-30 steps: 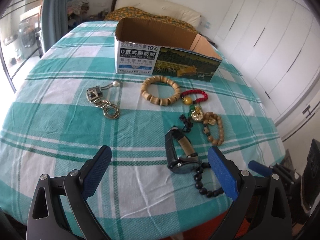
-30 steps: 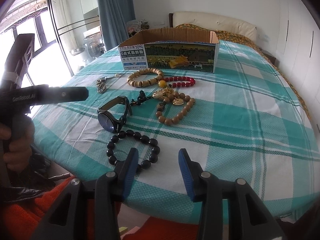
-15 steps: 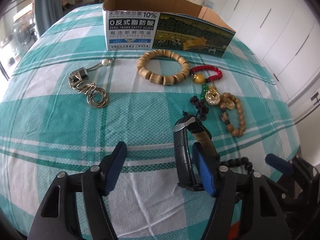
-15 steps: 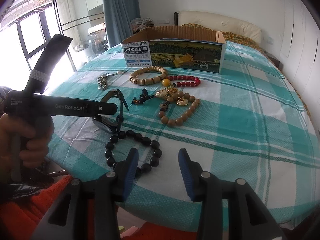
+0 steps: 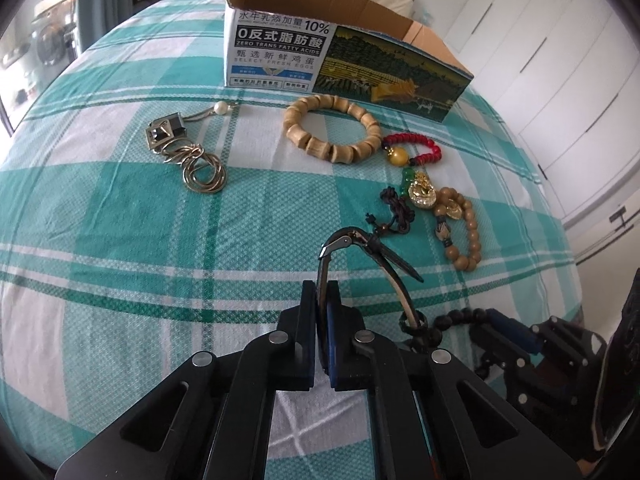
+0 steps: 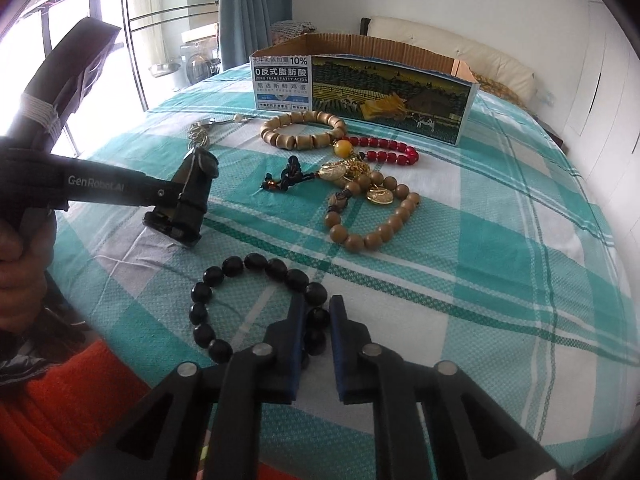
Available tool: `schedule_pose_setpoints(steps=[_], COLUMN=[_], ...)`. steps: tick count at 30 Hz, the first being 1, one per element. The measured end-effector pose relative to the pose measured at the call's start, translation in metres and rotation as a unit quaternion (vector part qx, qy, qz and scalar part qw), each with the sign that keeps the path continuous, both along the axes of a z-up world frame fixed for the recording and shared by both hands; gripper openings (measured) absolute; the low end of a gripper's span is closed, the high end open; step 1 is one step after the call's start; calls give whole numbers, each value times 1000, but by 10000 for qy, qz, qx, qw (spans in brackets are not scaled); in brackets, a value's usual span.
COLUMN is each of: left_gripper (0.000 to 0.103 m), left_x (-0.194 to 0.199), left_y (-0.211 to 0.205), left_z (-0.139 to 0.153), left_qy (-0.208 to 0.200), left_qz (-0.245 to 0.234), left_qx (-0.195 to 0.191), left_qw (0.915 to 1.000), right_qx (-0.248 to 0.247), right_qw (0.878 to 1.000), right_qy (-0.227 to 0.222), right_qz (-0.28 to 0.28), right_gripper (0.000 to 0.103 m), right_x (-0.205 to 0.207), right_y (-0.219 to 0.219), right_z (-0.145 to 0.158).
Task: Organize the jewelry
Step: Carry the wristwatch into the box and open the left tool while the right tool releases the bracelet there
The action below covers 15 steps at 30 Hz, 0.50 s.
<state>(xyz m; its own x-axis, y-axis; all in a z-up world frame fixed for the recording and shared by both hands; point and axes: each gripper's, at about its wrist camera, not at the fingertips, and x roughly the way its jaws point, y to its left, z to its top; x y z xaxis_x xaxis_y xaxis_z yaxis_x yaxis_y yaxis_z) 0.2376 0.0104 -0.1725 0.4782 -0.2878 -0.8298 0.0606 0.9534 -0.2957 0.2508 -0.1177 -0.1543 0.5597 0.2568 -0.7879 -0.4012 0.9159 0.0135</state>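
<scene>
The left gripper (image 5: pixel 322 300) has its fingers clamped on the black watch's (image 5: pixel 360 256) strap — buckle just ahead of them. The right gripper (image 6: pixel 318 320) pinches the black bead bracelet (image 6: pixel 256 300) on the checked bed cover (image 6: pixel 500 240); cardboard box (image 6: pixel 384 88) far ahead.

Teal-checked bedspread (image 5: pixel 120 208), white wardrobe doors (image 5: pixel 560 80), blue curtain (image 6: pixel 256 12), bright window (image 6: pixel 96 12).
</scene>
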Motion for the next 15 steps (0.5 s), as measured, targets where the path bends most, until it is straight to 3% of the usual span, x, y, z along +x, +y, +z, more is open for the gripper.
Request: schedule_pose_setpoints(steps=[7,15], left_gripper=[3,3], left_x=[-9,-16], left_y=[6,14], left_z=[15,27], left_qy=[-185,-311], left_qz=[97,209], left_qx=[140,197], left_qw=[9997,9991], right_qx=[488,723], right_qw=[9984,9965], right_qy=[-135,-305], right_qz=[-237,-293], right_gripper=[12,12], right_x=[-1,-3], right_y=[-16,-25], right_z=[29,61])
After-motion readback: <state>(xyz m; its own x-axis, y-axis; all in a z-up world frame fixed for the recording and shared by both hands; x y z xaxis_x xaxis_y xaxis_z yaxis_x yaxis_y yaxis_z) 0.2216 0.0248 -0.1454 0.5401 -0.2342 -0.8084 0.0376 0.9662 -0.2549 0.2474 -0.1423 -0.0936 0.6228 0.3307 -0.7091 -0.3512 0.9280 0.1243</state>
